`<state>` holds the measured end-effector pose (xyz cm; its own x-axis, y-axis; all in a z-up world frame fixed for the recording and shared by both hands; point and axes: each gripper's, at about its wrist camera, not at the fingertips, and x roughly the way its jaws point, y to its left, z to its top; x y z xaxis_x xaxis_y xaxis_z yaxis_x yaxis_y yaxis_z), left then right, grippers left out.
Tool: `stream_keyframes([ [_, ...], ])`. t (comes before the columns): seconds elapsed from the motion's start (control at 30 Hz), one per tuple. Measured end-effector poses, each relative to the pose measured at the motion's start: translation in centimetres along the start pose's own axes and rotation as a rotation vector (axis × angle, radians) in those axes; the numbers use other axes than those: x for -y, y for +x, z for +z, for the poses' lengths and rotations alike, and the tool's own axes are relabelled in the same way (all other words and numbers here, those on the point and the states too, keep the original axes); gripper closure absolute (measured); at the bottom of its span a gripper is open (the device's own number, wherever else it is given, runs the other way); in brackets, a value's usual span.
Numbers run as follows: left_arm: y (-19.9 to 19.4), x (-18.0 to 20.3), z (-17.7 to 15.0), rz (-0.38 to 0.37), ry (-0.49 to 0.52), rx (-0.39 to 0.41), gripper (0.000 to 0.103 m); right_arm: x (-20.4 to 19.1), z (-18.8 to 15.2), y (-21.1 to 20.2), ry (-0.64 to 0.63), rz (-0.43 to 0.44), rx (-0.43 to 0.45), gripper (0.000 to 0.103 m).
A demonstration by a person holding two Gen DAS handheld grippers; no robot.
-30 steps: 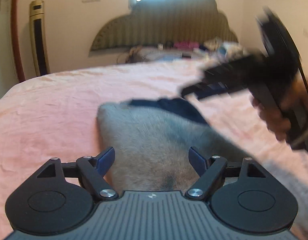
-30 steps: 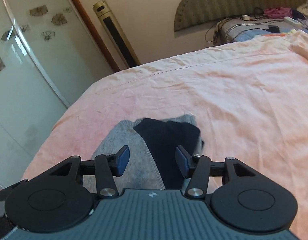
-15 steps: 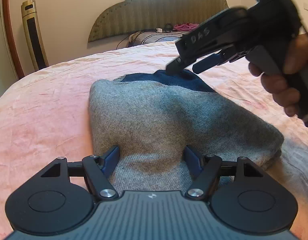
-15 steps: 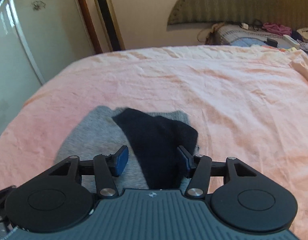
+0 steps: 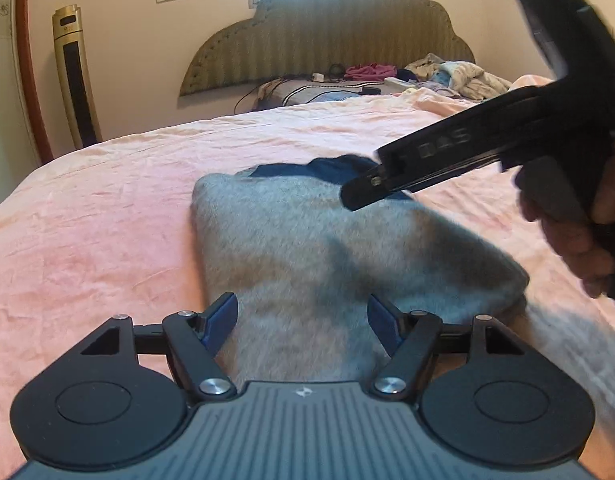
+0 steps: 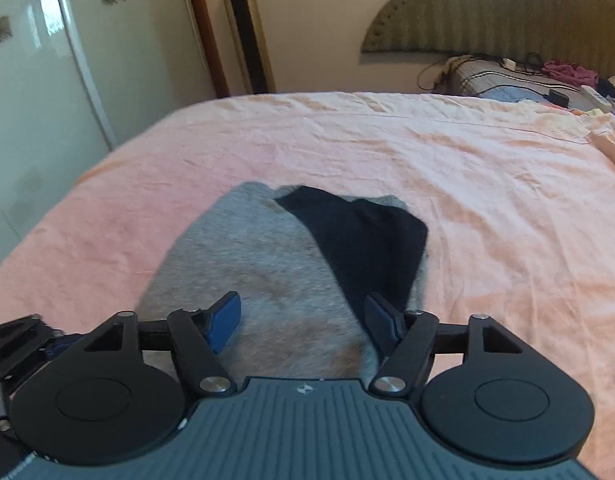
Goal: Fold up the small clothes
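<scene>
One grey garment, one navy piece atop; left claw, right claw both spread, empty.

Garment mid bed; pillow & clothes pile behind, by headboard.
</scene>
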<state>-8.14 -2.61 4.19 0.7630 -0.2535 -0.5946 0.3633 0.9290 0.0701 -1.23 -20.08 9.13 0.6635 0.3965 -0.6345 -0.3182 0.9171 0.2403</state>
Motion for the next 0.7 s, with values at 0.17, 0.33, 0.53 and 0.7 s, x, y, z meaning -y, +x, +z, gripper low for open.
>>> stream_keyframes([
  [0.17, -0.9, -4.3, -1.5, -0.055, -0.244, -0.079, 0.032, 2.5, -3.2, -2.5, 0.112, -0.043, -0.020, 0.027],
  [0.33, 1.2, -8.6, -2.2, -0.269, -0.588, -0.169, 0.033, 6.4, -5.4, -2.1, 0.310, 0.101, -0.129, 0.025],
  [0.53, 1.9, -8.8, -1.7, -0.342, -0.645, -0.245, 0.091, 5.3, -4.9, -2.1, 0.237, 0.169, -0.202, 0.085],
  [0.7, -0.7, -7.9, -2.2, -0.308, -0.485, -0.209, 0.092, 5.1, -6.4, -4.2, 0.144, 0.151, -0.193, 0.086],
])
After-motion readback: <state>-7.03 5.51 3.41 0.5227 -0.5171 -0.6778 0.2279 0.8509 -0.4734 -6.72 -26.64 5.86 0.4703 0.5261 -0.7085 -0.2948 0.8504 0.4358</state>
